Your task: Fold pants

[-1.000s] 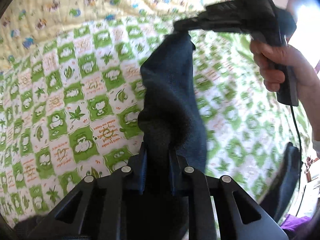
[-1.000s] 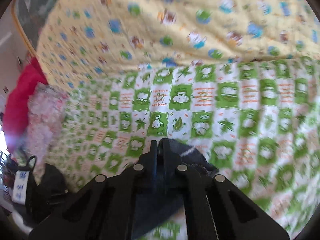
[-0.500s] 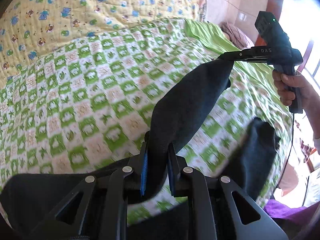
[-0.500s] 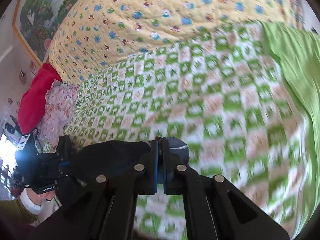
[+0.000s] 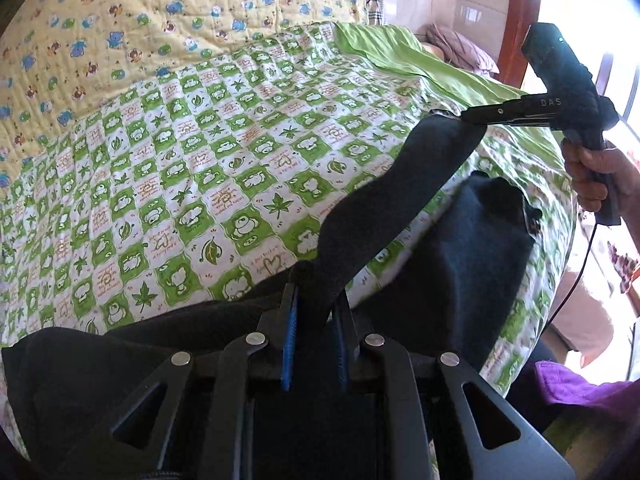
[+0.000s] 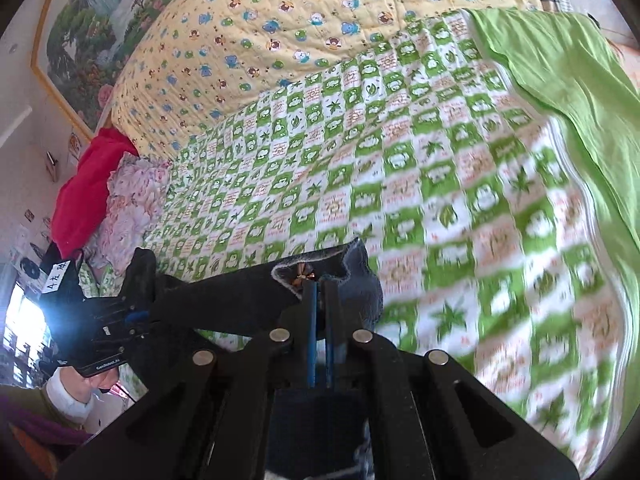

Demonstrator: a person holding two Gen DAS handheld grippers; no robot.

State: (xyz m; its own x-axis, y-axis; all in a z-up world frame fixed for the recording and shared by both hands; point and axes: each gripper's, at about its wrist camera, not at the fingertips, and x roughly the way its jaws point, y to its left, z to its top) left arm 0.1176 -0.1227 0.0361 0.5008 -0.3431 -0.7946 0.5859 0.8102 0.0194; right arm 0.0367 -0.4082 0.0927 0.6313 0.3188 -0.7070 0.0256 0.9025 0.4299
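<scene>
Left wrist view: dark pants [image 5: 384,208] hang stretched above the green checked quilt [image 5: 192,168] of the bed, near its right edge.
Left gripper [image 5: 314,292]: jaws narrow, pinching one end of the fabric band.
Right gripper [image 5: 476,117]: slim fingers closed on the far end, held by the person's right hand [image 5: 596,176].
Slack cloth: the rest sags onto the quilt's front and right edges.
Likely reason: a taut edge between the two grips should let the pants be laid flat for a fold.
Right wrist view: right gripper [image 6: 320,292] clamps the hem of the pants [image 6: 248,296]; the left gripper [image 6: 120,320] grips the other end off the bed's left edge.
Yellow bear quilt [image 6: 320,12]: covers the far side of the bed.
</scene>
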